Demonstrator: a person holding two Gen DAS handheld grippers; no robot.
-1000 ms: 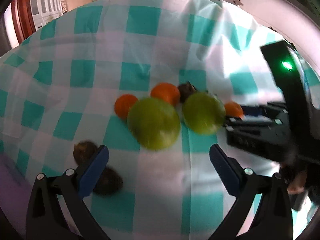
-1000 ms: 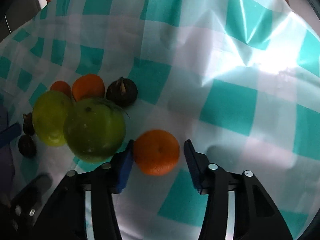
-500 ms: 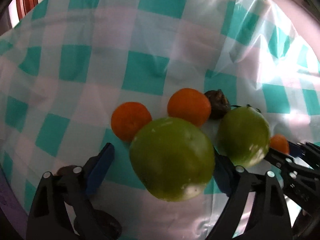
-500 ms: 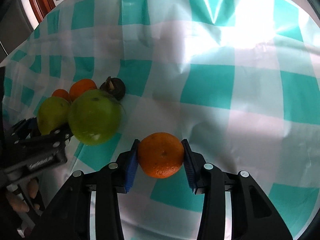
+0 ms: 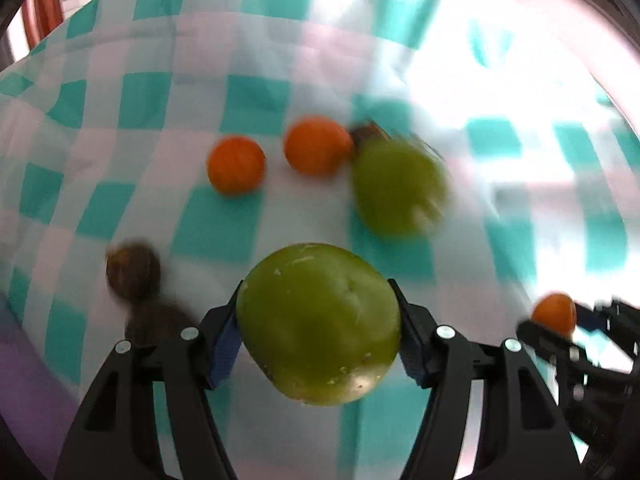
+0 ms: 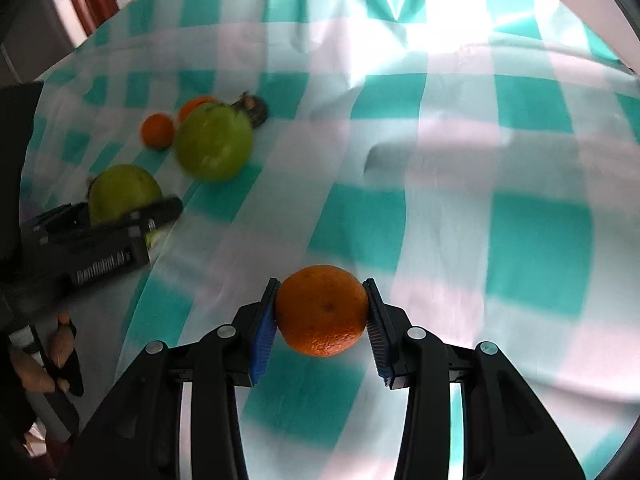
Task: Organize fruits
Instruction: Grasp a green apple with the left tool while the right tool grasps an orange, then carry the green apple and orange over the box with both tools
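gripping green apple in left jaws, orange in right, bare tablecloth ahead

**What lies on my counter**

My counter wears a teal-and-white checked cloth, wrinkled and glaring under strong light. On it I see two small oranges just beside each other, a green apple next to them, and a dark brown fruit touching that apple's far side. Another dark brown fruit lies apart, nearer the cloth's left edge.
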